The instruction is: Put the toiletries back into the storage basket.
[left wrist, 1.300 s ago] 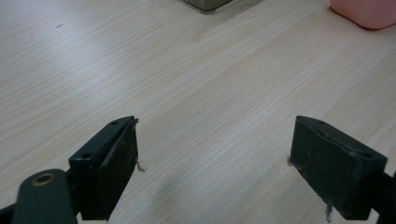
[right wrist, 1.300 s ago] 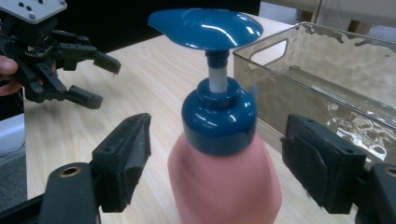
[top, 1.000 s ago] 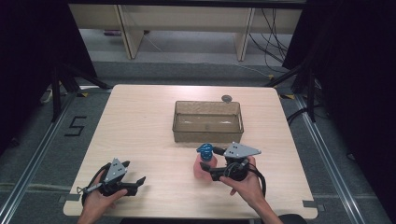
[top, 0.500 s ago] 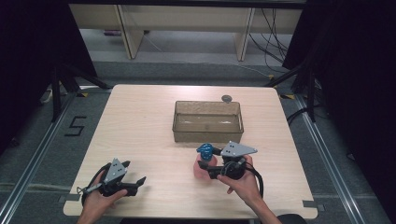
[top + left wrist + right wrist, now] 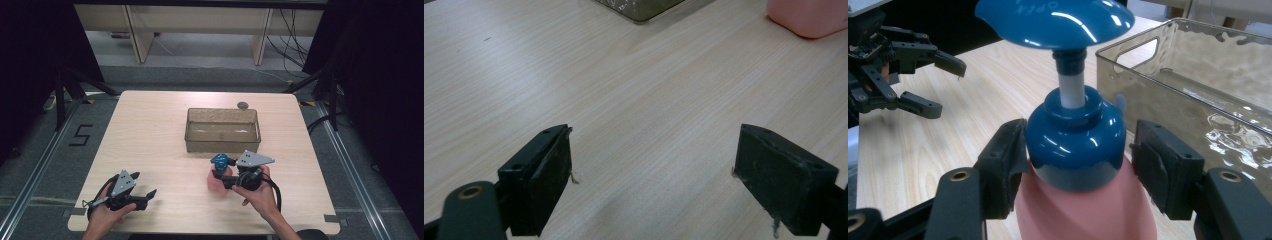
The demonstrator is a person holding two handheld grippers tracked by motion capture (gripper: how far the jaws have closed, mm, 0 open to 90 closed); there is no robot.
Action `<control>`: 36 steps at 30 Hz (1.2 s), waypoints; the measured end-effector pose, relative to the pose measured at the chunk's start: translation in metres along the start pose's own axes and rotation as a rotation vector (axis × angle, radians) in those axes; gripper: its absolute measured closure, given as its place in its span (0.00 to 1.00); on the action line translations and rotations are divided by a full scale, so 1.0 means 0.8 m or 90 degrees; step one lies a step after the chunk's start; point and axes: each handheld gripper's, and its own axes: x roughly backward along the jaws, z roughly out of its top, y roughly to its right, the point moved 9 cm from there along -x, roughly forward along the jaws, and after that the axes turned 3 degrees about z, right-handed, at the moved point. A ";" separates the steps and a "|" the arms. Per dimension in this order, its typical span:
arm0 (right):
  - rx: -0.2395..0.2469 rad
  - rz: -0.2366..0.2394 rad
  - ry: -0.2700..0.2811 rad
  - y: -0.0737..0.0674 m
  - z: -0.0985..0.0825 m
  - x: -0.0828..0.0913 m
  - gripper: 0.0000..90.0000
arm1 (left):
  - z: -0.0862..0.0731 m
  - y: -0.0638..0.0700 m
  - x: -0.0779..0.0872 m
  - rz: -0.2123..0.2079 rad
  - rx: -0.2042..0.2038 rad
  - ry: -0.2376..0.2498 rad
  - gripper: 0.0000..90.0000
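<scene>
A pink pump bottle (image 5: 216, 183) with a blue cap and pump head (image 5: 1075, 135) stands upright on the table in front of the bin. My right gripper (image 5: 220, 178) reaches in from the right, and its jaws have just been closing with the bottle's blue collar between them. In the right gripper view (image 5: 1075, 165) the left pad lies against the collar, while a thin gap remains at the right pad. Near the front left corner my left gripper (image 5: 148, 198) rests low over bare wood, open and holding nothing (image 5: 654, 185). The pink bottle (image 5: 809, 17) sits far off in that view.
A clear brownish plastic bin (image 5: 222, 144) stands mid-table just behind the bottle, with nothing in it; its wall (image 5: 1198, 85) is close to the right jaw. A small dark round thing (image 5: 243, 105) lies behind the bin. Light wooden table (image 5: 150, 135).
The right gripper's jaws have drawn in around the bottle's collar. Both hands and the bottle stay where they were.
</scene>
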 end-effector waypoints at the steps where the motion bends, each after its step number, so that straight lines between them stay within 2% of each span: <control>1: 0.018 0.002 0.006 0.003 0.002 -0.001 0.44 | 0.000 0.001 0.000 0.000 0.004 0.000 0.16; 2: 0.006 0.008 0.010 0.001 0.002 -0.003 0.45 | -0.001 0.001 0.000 -0.003 -0.002 -0.003 0.16; 4: 0.009 0.004 0.008 0.002 0.002 -0.003 0.45 | -0.002 0.000 0.001 -0.002 -0.002 -0.006 0.16; 5: -0.002 0.004 0.007 0.001 0.001 -0.003 0.46 | 0.000 0.000 0.000 0.003 0.004 0.000 0.16; 6: 0.006 0.009 0.018 0.002 0.003 -0.005 0.47 | 0.000 0.001 0.000 0.000 0.004 0.002 0.16; 7: 0.005 0.004 0.017 0.003 0.003 -0.005 0.47 | 0.000 -0.001 0.000 0.001 -0.011 0.000 0.16; 8: -0.003 0.015 0.020 0.002 0.004 -0.005 0.47 | 0.000 -0.002 0.001 0.004 -0.014 -0.003 0.16; 9: -0.013 0.022 0.014 0.000 0.003 -0.006 0.48 | 0.000 0.003 0.000 -0.005 0.010 0.005 0.16; 10: -0.019 0.022 0.015 -0.001 0.002 -0.006 0.48 | -0.001 0.001 0.000 -0.001 0.007 -0.003 0.16; 11: 0.006 0.019 0.017 0.000 0.004 -0.006 0.49 | 0.000 0.001 0.000 0.002 0.008 0.001 0.16; 15: 0.013 0.004 0.017 -0.004 0.006 -0.004 0.54 | 0.000 0.002 0.000 -0.003 0.006 0.001 0.16; 16: 0.038 -0.008 0.020 -0.002 0.008 -0.004 0.56 | 0.000 0.002 0.001 0.001 0.006 -0.002 0.16; 18: 0.051 -0.018 0.025 -0.004 0.010 -0.004 0.58 | 0.002 -0.002 -0.001 0.000 -0.011 0.008 0.16; 19: 0.064 -0.024 0.025 -0.005 0.011 -0.004 0.59 | 0.001 -0.001 -0.001 0.000 -0.008 0.004 0.17; 20: 0.064 -0.024 0.025 -0.005 0.011 -0.004 0.59 | 0.001 0.002 0.000 -0.003 0.008 0.008 0.17; 22: 0.065 -0.032 0.022 -0.006 0.011 -0.003 0.59 | 0.001 0.001 -0.001 -0.003 0.010 0.009 0.17; 24: 0.053 -0.043 0.027 -0.007 0.011 -0.003 0.59 | 0.002 0.001 -0.001 -0.003 0.006 0.011 0.17; 25: 0.065 -0.043 0.024 -0.006 0.012 -0.003 0.59 | 0.002 0.002 0.000 -0.004 0.007 0.010 0.17; 30: 0.039 -0.024 0.020 -0.009 0.013 -0.003 0.60 | 0.002 0.001 0.000 -0.006 0.007 0.010 0.17; 31: 0.045 -0.030 0.026 -0.007 0.015 -0.003 0.60 | 0.002 0.001 0.001 0.000 0.010 0.009 0.17; 32: 0.042 -0.022 0.025 -0.009 0.016 -0.003 0.60 | 0.003 0.001 0.000 -0.002 0.012 0.015 0.17; 33: 0.046 -0.035 0.026 -0.006 0.018 -0.001 0.60 | 0.002 0.000 0.002 -0.004 0.005 0.006 0.17; 35: 0.045 -0.027 0.028 -0.008 0.022 -0.001 0.60 | 0.003 0.000 0.001 -0.003 0.004 0.010 0.17; 36: 0.044 -0.034 0.026 -0.008 0.024 0.001 0.60 | 0.002 -0.001 0.002 0.001 0.004 0.006 0.17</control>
